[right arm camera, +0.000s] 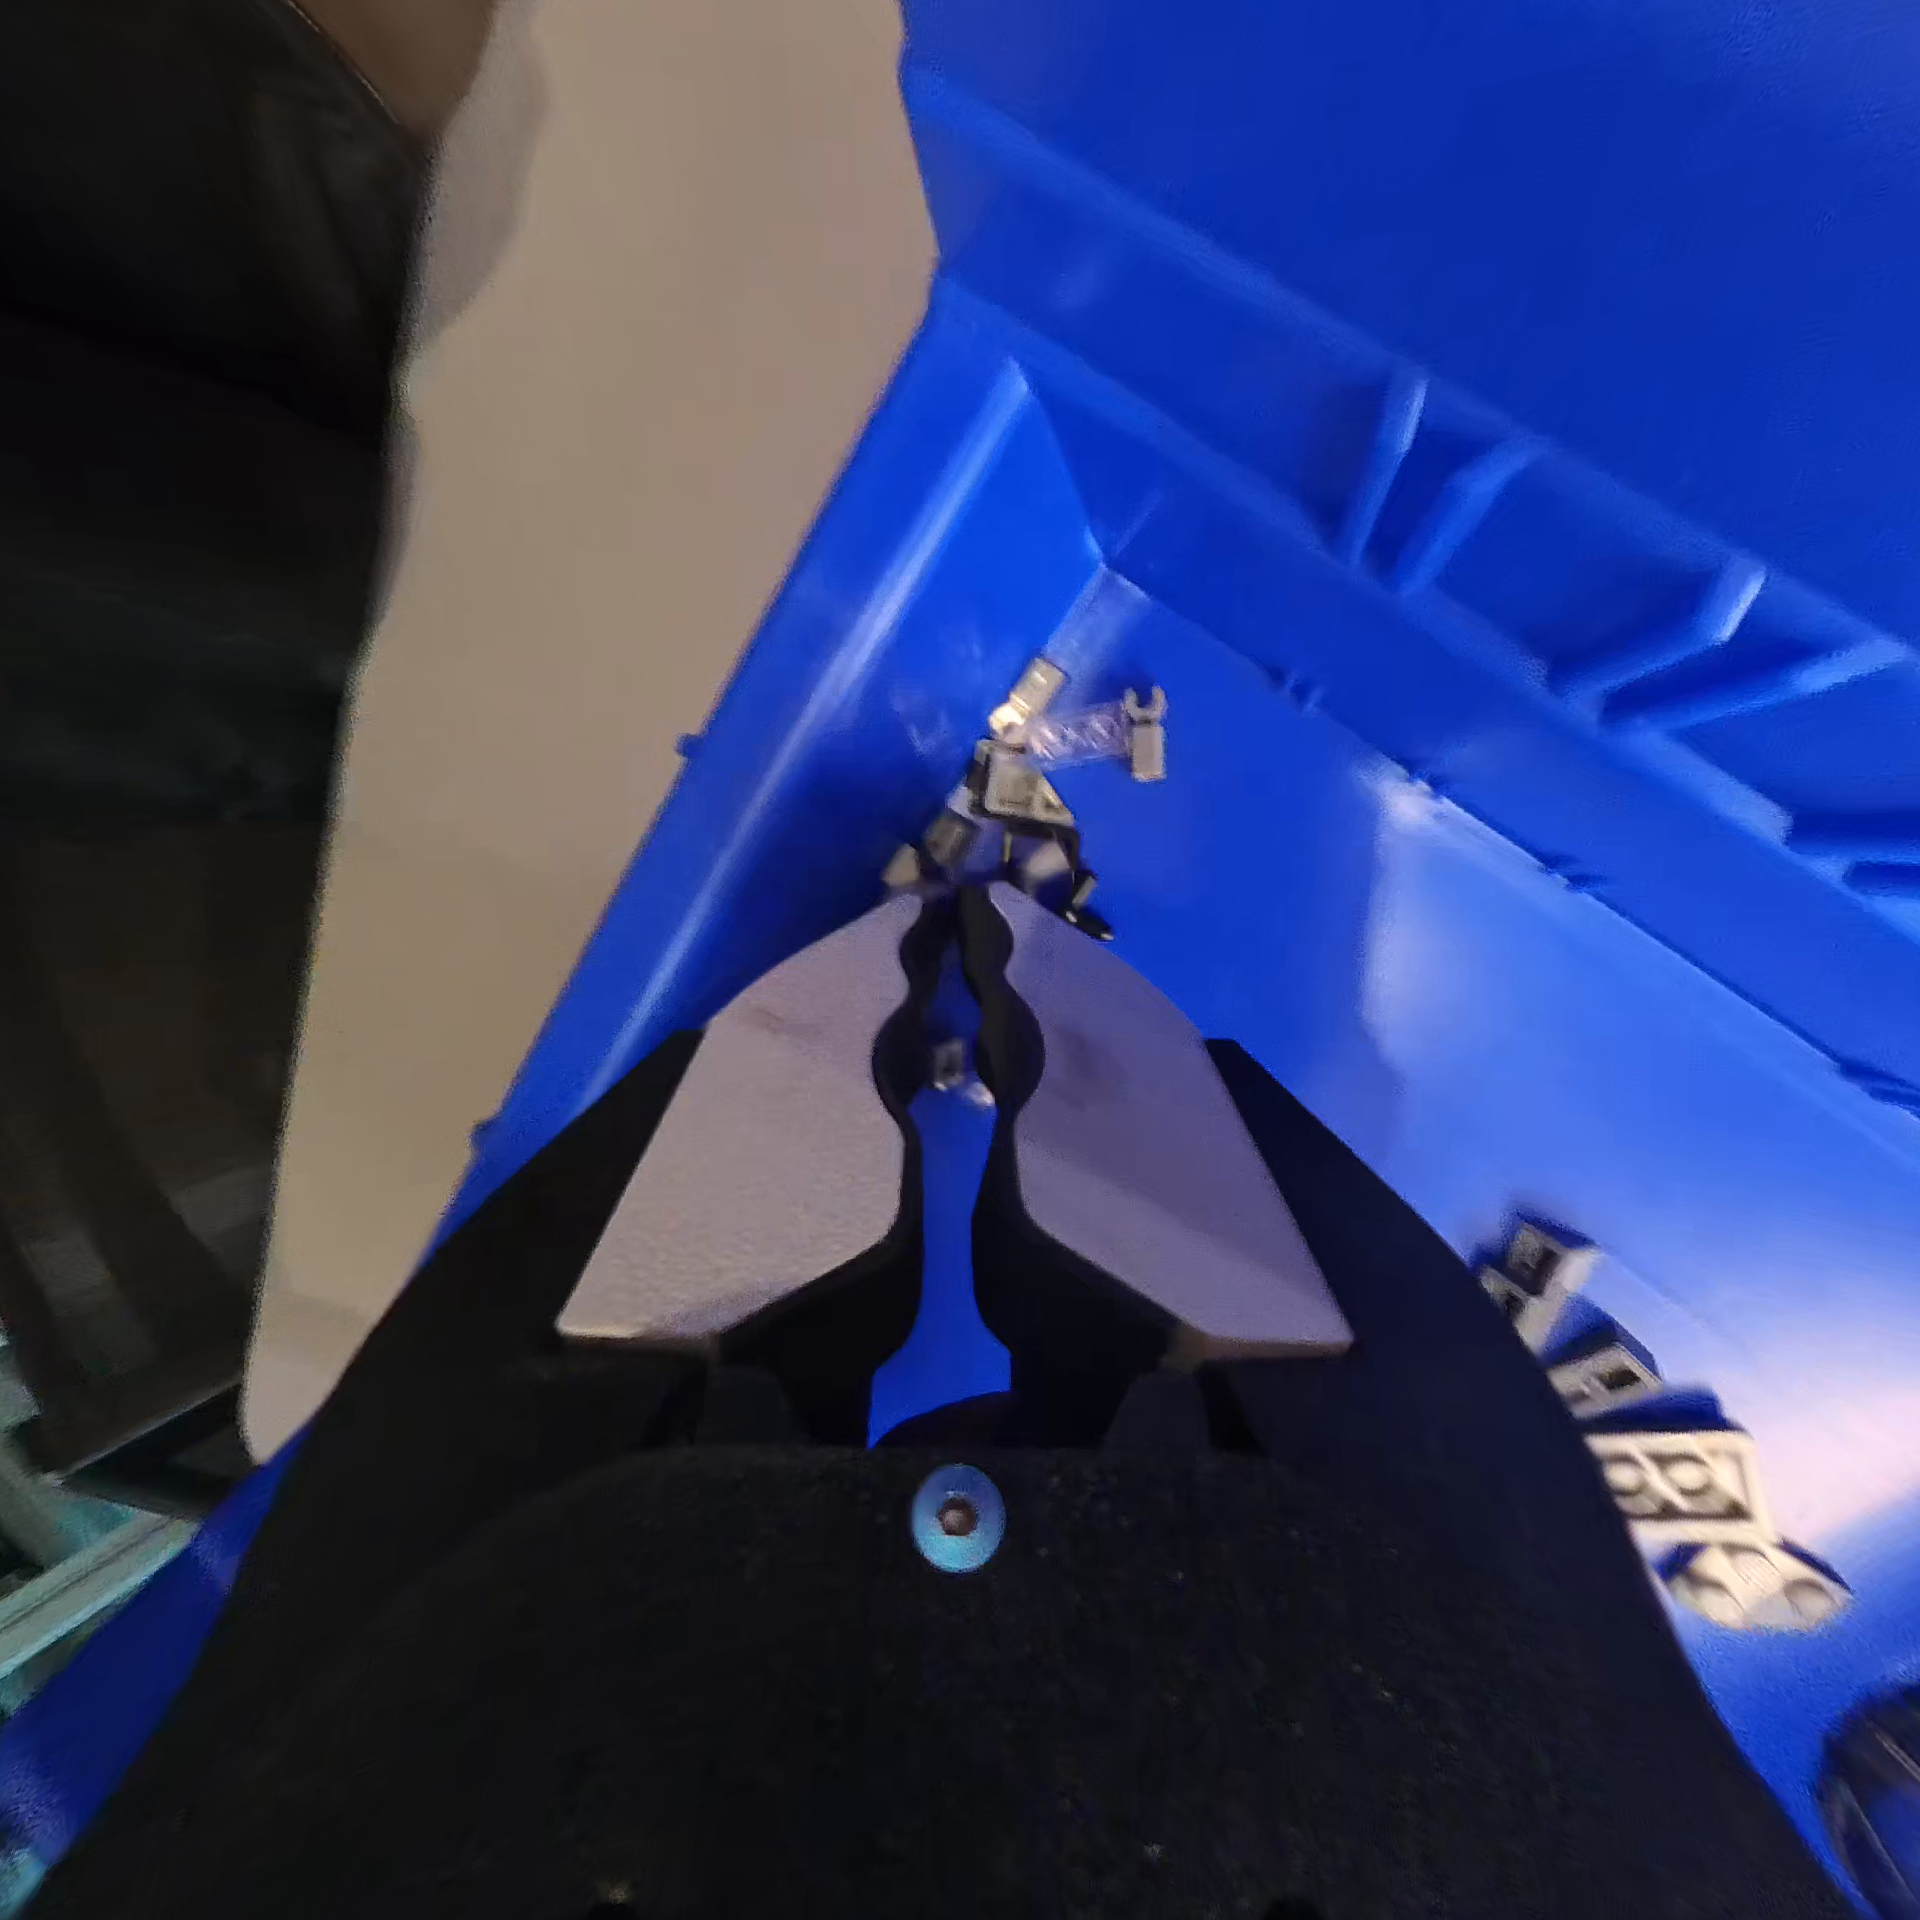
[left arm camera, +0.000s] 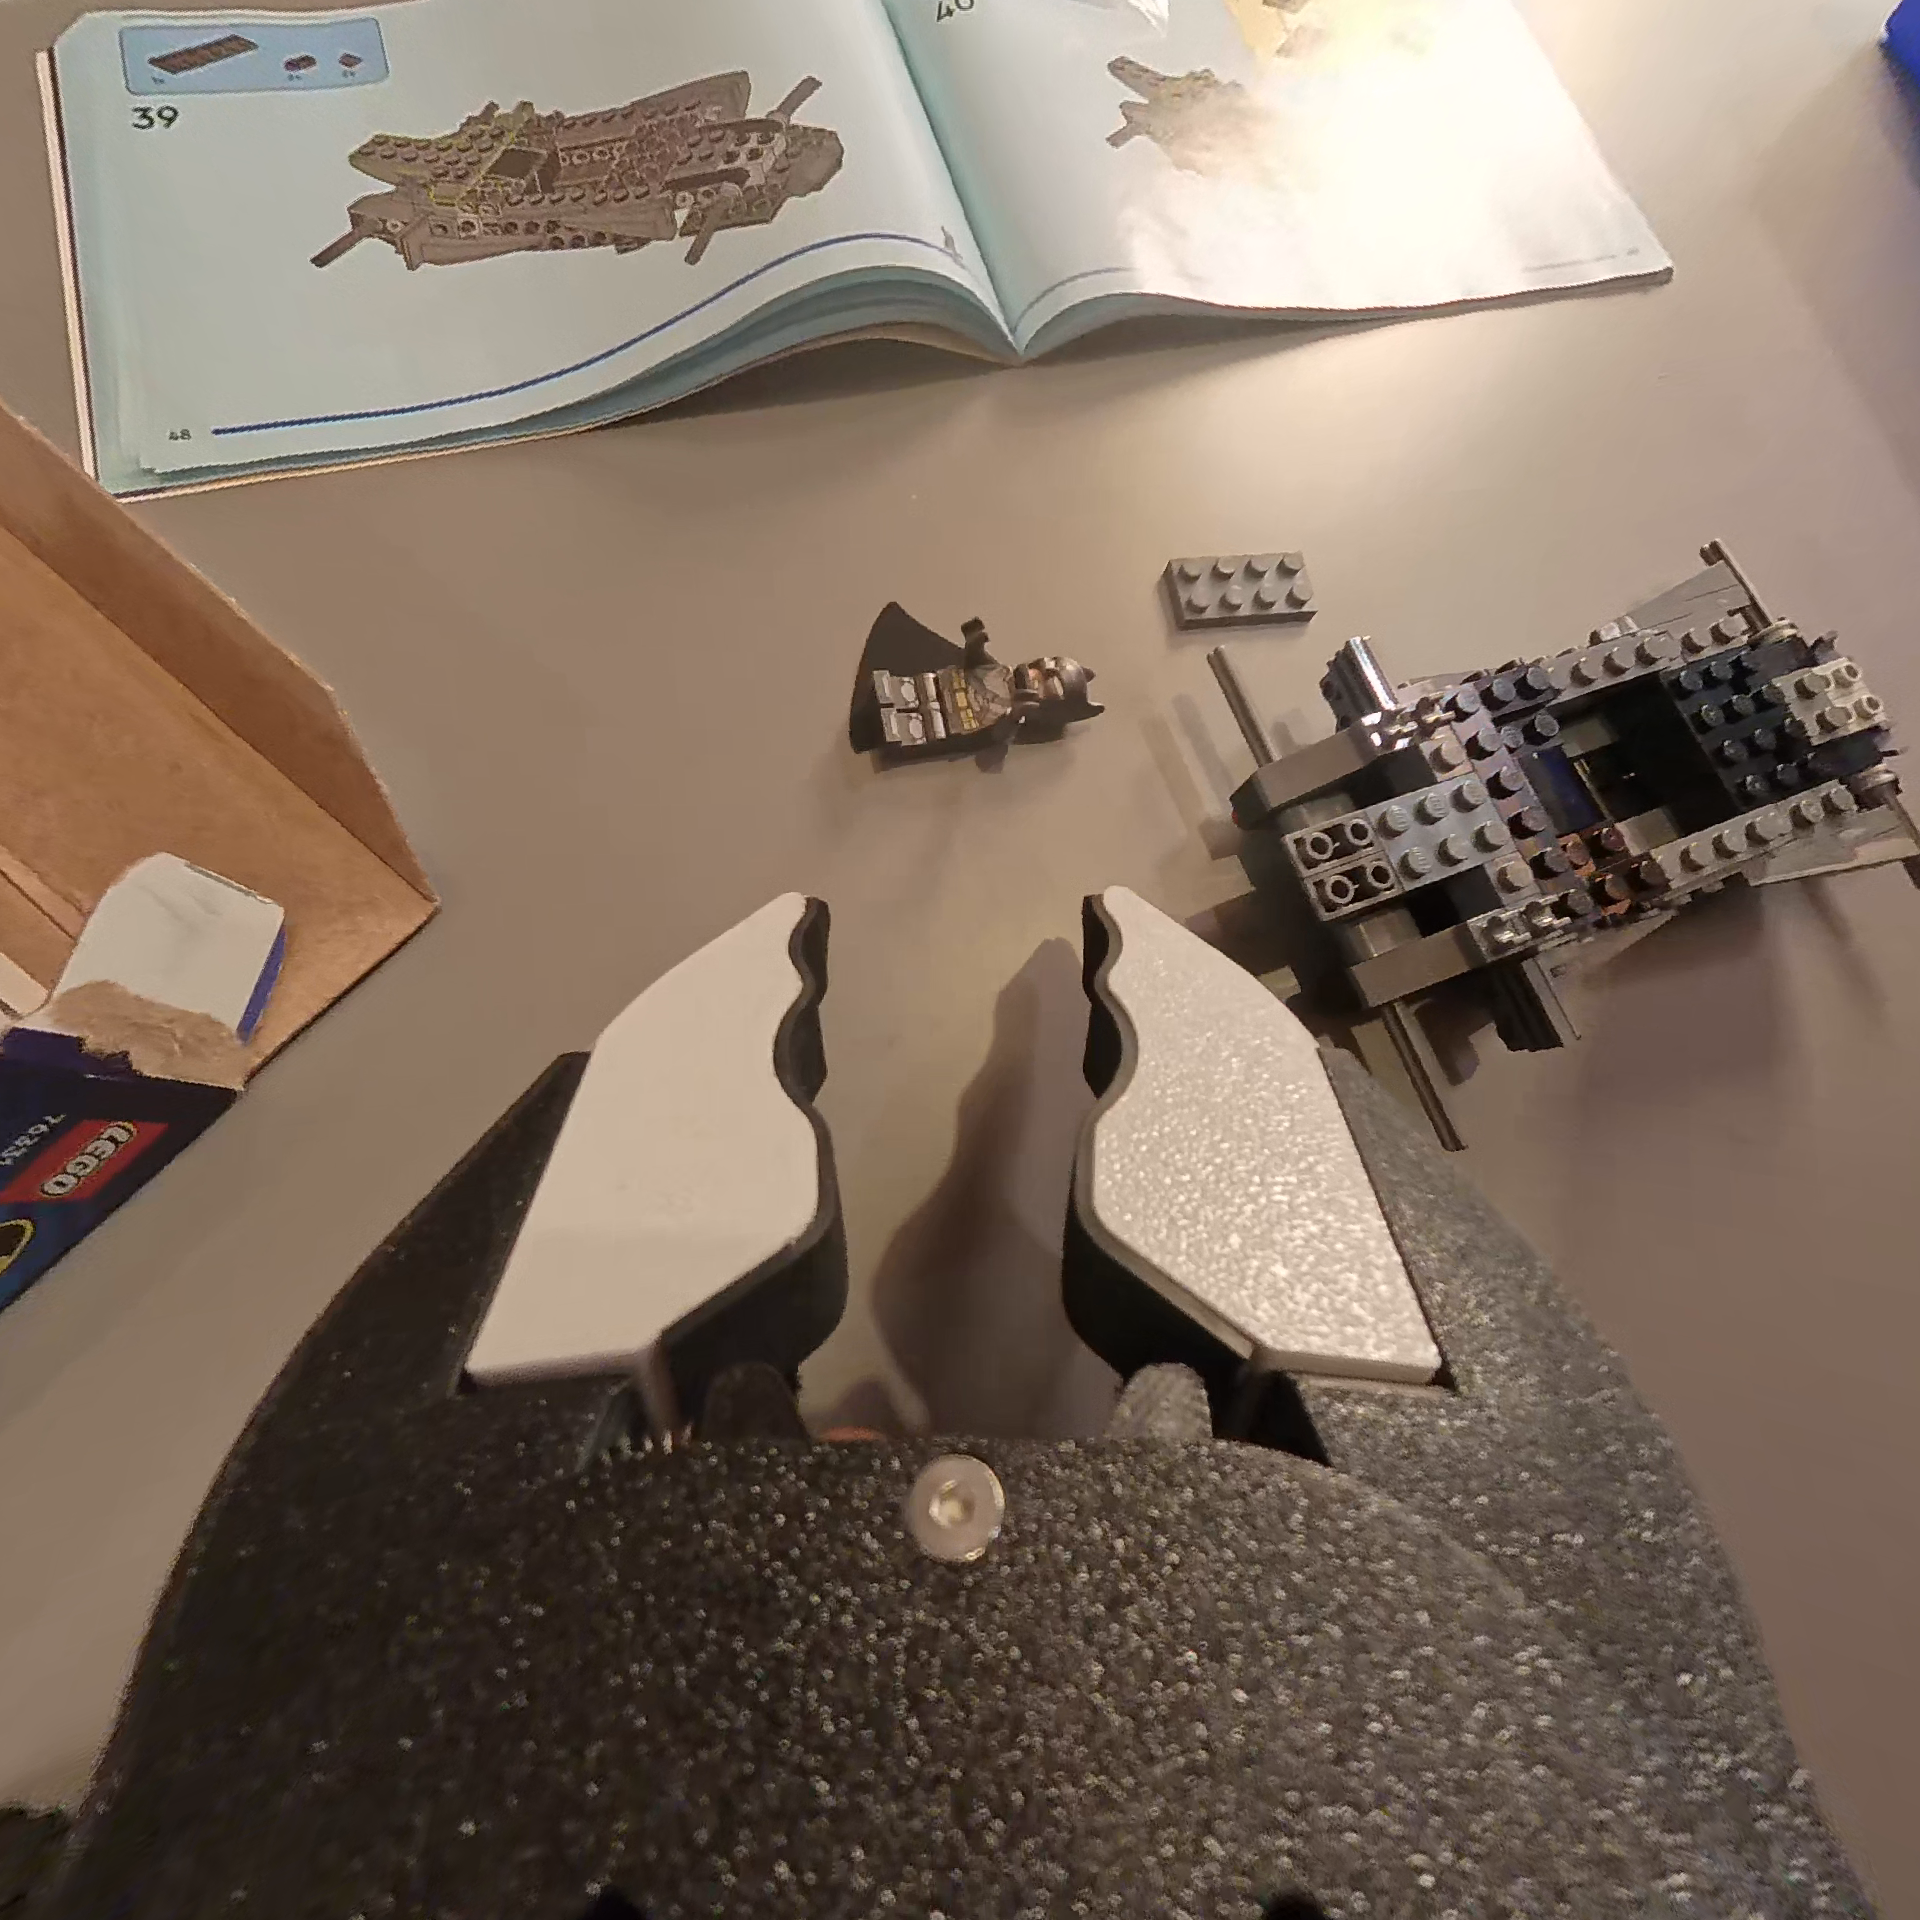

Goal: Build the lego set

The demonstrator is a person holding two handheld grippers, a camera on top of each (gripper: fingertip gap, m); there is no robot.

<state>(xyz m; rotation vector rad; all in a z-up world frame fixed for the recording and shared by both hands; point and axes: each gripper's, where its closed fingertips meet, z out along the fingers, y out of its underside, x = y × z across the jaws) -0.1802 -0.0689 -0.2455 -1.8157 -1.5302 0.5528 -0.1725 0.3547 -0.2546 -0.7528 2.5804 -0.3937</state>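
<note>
Pieces (right arm camera: 1013, 800), small, grey and black, lie heaped in a corner of the blue bin (right arm camera: 1455, 987). My right tongs (right arm camera: 943, 920) are nearly closed, with the tips at the heap. I cannot tell whether they grip one. Bits this small, wedged in a corner, look fiddly to pinch. My left tongs (left arm camera: 956, 935) gape wide and empty over the table (left arm camera: 623, 675), near the figure (left arm camera: 966, 696) and the model (left arm camera: 1558, 790).
</note>
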